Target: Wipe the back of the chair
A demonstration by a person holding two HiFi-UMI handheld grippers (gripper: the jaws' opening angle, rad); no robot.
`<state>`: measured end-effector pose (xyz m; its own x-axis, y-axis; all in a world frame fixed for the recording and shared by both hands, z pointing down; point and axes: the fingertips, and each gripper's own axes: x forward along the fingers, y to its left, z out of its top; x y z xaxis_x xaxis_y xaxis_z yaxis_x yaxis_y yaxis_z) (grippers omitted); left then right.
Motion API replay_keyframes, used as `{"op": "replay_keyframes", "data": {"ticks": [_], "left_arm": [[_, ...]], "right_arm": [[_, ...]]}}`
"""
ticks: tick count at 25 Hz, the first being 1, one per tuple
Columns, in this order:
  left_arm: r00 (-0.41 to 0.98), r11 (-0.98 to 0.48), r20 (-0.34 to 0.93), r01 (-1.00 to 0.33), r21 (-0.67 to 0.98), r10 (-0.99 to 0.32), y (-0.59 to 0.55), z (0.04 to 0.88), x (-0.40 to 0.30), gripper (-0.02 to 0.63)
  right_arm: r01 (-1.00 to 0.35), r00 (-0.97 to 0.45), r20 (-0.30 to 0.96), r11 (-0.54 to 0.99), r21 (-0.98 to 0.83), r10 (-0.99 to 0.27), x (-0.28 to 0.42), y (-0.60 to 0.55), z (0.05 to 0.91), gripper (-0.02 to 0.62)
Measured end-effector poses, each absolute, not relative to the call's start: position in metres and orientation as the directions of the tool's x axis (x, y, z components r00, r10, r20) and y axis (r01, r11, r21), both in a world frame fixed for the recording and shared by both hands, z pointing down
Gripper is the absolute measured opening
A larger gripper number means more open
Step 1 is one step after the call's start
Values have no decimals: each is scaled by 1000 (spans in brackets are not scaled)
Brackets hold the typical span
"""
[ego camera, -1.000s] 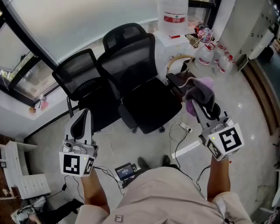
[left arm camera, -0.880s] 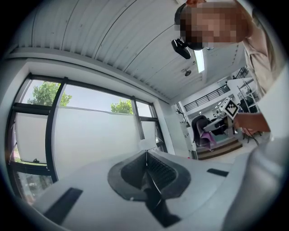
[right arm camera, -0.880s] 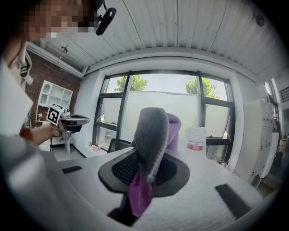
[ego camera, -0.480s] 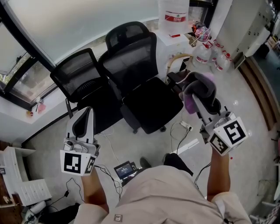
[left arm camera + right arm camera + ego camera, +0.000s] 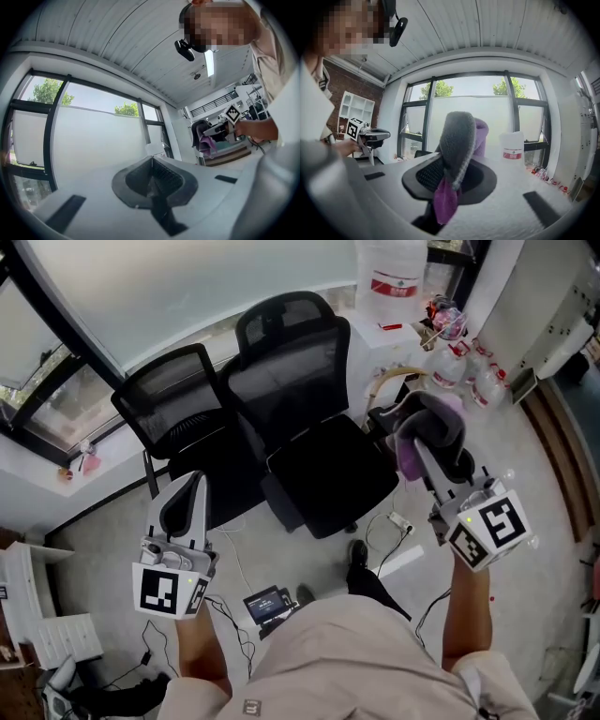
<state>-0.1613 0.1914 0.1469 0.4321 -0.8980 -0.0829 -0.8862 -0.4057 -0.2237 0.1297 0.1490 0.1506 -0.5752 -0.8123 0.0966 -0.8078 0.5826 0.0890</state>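
Two black mesh office chairs stand ahead of me in the head view: the nearer chair (image 5: 309,399) with its back (image 5: 286,371) toward the window, and a second chair (image 5: 183,418) to its left. My right gripper (image 5: 433,442) is shut on a grey and purple cloth (image 5: 427,432), held up just right of the nearer chair's seat, beside its armrest. In the right gripper view the cloth (image 5: 457,154) sticks up and hangs down between the jaws. My left gripper (image 5: 180,512) hangs low at the left, shut, with nothing in it; its closed jaws (image 5: 152,183) point up at the window.
A white cabinet with a large water bottle (image 5: 392,277) stands behind the chairs, and smaller bottles (image 5: 459,367) crowd the floor at the right. Cables and a small device (image 5: 267,604) lie on the floor by my feet. A white shelf unit (image 5: 37,634) is at the lower left.
I have shifted slightly; the chairs sit a little further right and lower in the head view. The right gripper stays raised with the cloth, and the left gripper hardly moved.
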Motion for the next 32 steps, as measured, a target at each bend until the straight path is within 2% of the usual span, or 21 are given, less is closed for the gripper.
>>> {"op": "replay_keyframes", "data": {"ticks": [20,32], "left_arm": [[192,-176,-44,-953,-246,-980,63,144,-76,6],[125,-116,-26,-966,-229,-992,40,167,-98,6]], "right_arm": [[-643,-761,73,765,45,-644,197,-49,163,63],[-590,-801,80,805,65,-594,153,-102,173,66]]}}
